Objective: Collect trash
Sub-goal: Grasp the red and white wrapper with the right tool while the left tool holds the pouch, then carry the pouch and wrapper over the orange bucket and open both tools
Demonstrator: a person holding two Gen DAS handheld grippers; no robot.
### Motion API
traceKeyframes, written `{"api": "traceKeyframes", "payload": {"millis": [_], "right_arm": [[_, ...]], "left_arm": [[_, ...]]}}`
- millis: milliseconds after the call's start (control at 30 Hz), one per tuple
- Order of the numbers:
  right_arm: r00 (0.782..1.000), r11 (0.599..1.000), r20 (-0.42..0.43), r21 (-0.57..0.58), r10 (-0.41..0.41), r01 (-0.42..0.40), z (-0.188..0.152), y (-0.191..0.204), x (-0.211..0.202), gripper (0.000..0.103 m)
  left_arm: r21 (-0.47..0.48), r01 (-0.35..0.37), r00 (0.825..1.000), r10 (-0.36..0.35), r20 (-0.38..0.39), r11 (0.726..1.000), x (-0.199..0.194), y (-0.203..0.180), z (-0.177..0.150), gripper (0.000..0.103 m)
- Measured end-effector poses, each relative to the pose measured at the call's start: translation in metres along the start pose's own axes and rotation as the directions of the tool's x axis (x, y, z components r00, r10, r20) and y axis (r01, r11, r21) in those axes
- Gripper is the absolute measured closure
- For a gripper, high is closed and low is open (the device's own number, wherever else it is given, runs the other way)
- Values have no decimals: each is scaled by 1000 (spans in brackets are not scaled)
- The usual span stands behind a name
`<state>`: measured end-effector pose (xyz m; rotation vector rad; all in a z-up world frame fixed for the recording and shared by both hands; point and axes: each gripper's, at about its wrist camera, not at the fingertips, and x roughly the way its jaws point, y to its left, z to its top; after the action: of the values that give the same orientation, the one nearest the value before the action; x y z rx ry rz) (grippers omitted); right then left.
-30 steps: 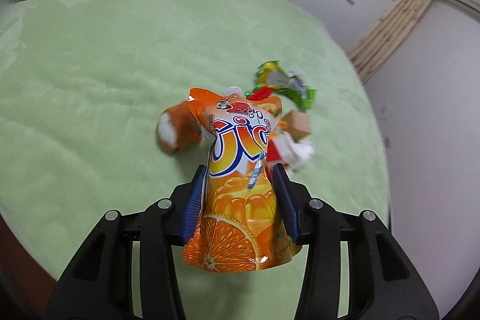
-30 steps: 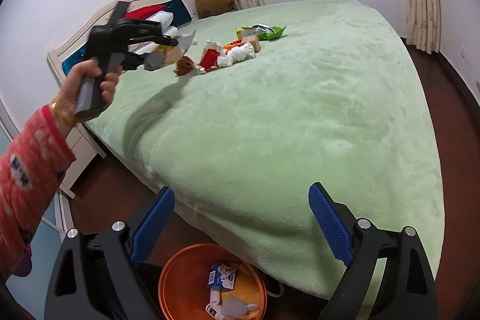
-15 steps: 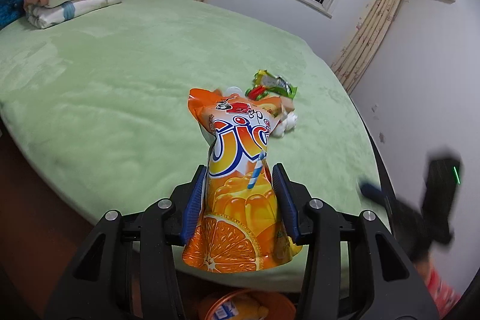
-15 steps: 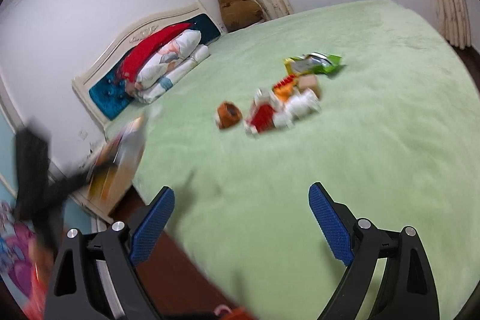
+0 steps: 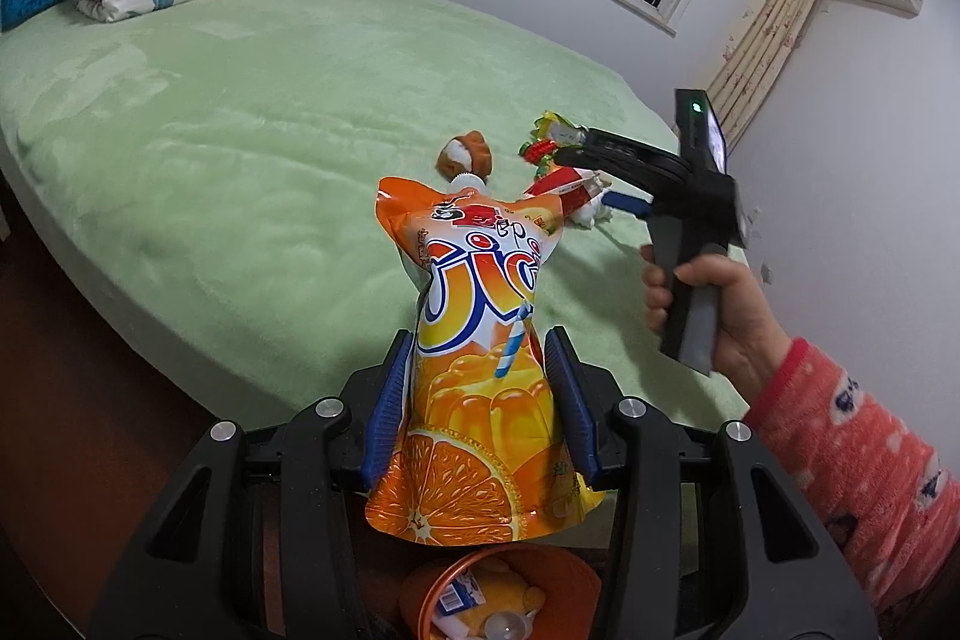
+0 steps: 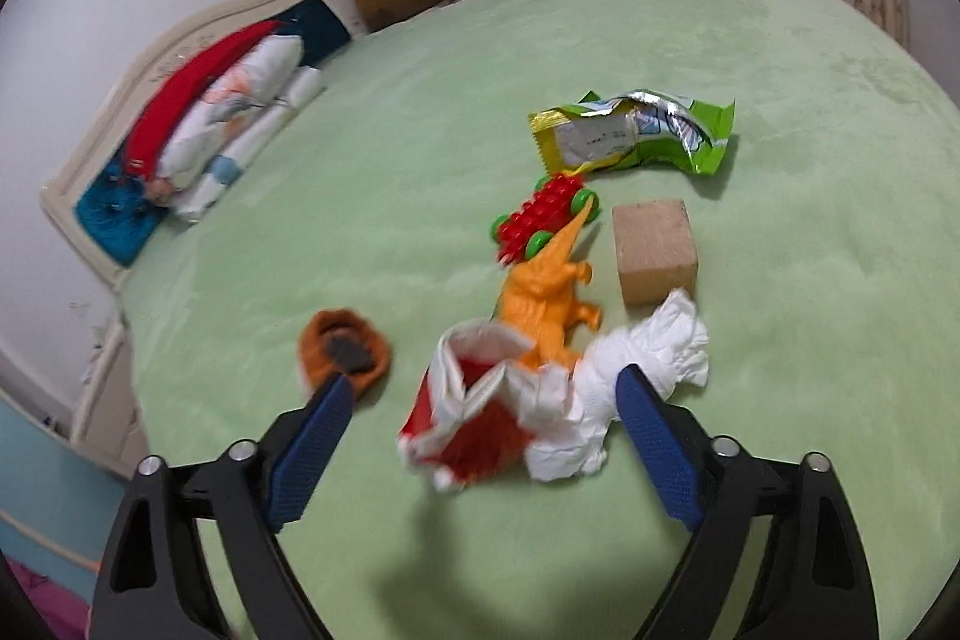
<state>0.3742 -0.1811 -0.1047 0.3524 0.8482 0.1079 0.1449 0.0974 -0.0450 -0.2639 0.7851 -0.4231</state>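
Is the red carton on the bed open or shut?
Open. In the right wrist view the red carton lies on its side on the bed, its white flaps are spread apart and the red inside shows.

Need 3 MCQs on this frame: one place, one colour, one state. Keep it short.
1. Where is the orange bin?
A on the bed
B on the floor below the left tool
C on the pillows

2. Colour of the toy dinosaur?
A orange
B blue
C white

3. The right tool is:
A shut on tissue
B open, nothing gripped
C shut on the wooden cube

Key:
B, it shows under the juice pouch off the bed's edge.
A, plainly orange.
B, pads apart, having just narrowed, over the red wrapper and tissue.
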Motion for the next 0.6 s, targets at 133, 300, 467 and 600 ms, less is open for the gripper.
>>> {"api": "traceKeyframes", "payload": {"millis": [133, 300, 467, 600], "right_arm": [[999, 998, -26, -61, -22, 21, -1, 11, 0, 63], [999, 997, -7, -68, 37, -38, -7, 11, -33, 79], [996, 992, 33, -91, 87, -84, -15, 9, -81, 81], [988, 986, 78, -116, 132, -123, -28, 4, -130, 81]], "left_arm": [[-8, 3, 1000, -3, -1, 1000, -2, 2, -2, 59], [-3, 8, 1000, -8, 6, 1000, -6, -4, -3, 59], [16, 14, 1000, -14, 18, 1000, -15, -19, -6, 59], [41, 19, 999, -20, 28, 999, -26, -33, -10, 59]]}}
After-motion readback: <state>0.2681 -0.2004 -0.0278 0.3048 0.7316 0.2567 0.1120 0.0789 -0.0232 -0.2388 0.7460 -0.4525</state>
